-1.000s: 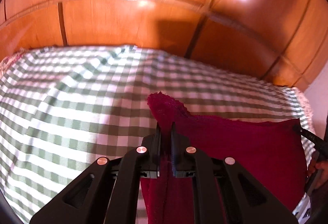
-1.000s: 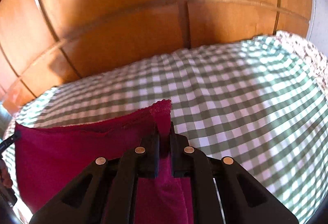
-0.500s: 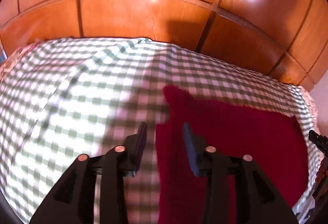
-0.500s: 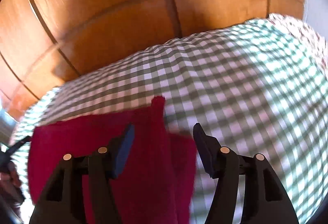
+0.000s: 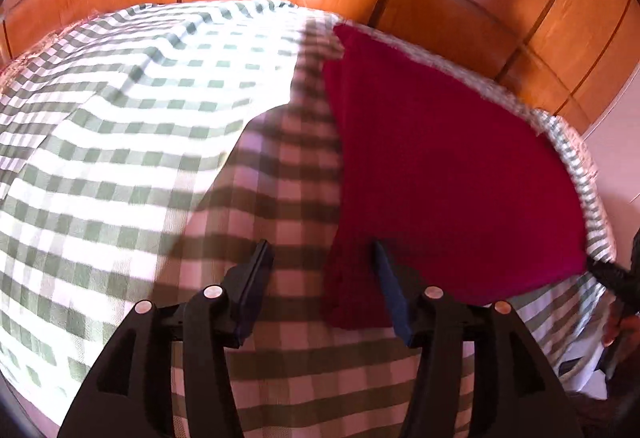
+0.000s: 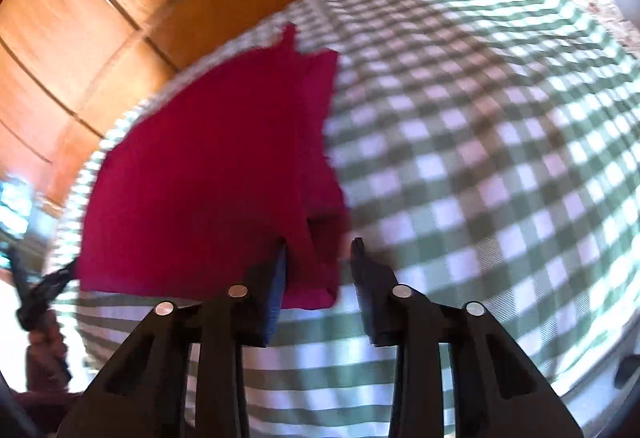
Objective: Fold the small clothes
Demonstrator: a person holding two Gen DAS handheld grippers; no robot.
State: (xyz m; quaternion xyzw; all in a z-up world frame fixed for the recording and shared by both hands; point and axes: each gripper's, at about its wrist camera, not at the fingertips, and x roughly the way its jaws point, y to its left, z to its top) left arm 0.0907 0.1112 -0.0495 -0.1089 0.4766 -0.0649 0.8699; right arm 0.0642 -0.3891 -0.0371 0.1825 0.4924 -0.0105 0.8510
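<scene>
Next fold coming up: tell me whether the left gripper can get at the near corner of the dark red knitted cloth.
Probably yes. The left gripper is open, and the dark red knitted cloth lies flat on the green checked sheet, its near corner between the fingers, nothing covering it.

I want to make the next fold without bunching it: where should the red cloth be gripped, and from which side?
Probably the red cloth at its two near corners, coming from the near edge. It lies flat on the checked bedspread with the corners free, one before each open hand-held gripper: left, right.
</scene>
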